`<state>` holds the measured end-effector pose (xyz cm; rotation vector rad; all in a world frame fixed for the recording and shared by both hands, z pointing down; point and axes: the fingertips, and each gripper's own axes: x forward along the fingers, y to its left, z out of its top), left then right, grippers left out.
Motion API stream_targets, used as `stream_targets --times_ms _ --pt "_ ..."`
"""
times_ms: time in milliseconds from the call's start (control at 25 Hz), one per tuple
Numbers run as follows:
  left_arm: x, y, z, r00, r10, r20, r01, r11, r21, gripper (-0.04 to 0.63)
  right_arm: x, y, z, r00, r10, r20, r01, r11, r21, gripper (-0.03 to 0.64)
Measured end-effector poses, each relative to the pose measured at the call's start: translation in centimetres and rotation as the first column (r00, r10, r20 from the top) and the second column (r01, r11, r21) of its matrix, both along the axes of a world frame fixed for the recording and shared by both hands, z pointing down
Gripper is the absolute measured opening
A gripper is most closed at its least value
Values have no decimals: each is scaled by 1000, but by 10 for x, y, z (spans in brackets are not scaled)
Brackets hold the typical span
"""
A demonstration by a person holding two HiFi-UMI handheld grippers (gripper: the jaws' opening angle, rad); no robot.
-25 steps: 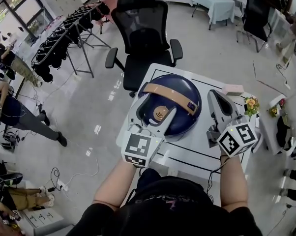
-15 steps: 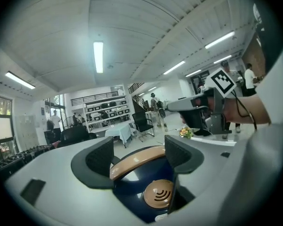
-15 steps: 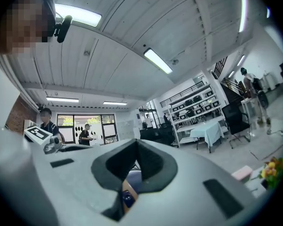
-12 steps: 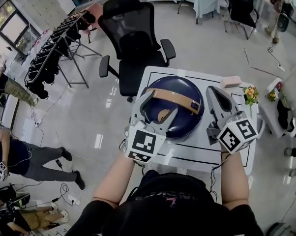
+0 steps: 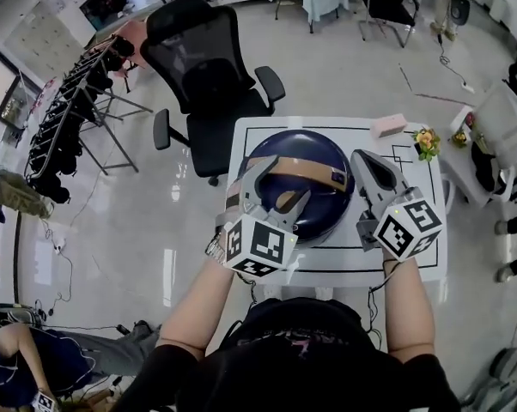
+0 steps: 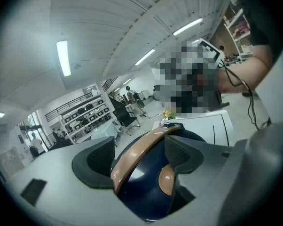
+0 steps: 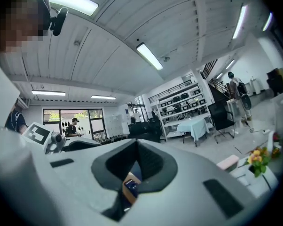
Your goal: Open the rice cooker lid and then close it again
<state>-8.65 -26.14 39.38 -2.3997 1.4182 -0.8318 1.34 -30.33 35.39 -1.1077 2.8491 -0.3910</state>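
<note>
The left gripper (image 5: 274, 191) stood open astride the tan handle (image 5: 314, 172) of the rice cooker (image 5: 297, 148); the right gripper (image 5: 367, 168), jaws shut, hovered near the right edge of the table (image 5: 344, 260).

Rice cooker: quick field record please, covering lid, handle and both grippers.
rice cooker: navy dome on the white table
lid: down, looks closed
handle: tan band across the dome top
left gripper: open, jaws on either side of the handle, not clamped
right gripper: shut, holding nothing, beside the cooker's right side
</note>
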Motion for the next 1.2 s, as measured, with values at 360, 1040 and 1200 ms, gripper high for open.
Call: stream_targets --times_ms 360,1040,1200 --pt "10 -16 15 975 59 214 -66 998 23 317 -8 8 26 997 9 -73 -14 997 -70 2" --pt "31 -27 33 868 163 470 -195 981 21 227 -11 6 59 995 24 -94 -39 986 -160 2" --pt "34 -30 37 841 200 503 -235 972 5 212 -13 8 62 995 27 -93 -43 985 -168 2"
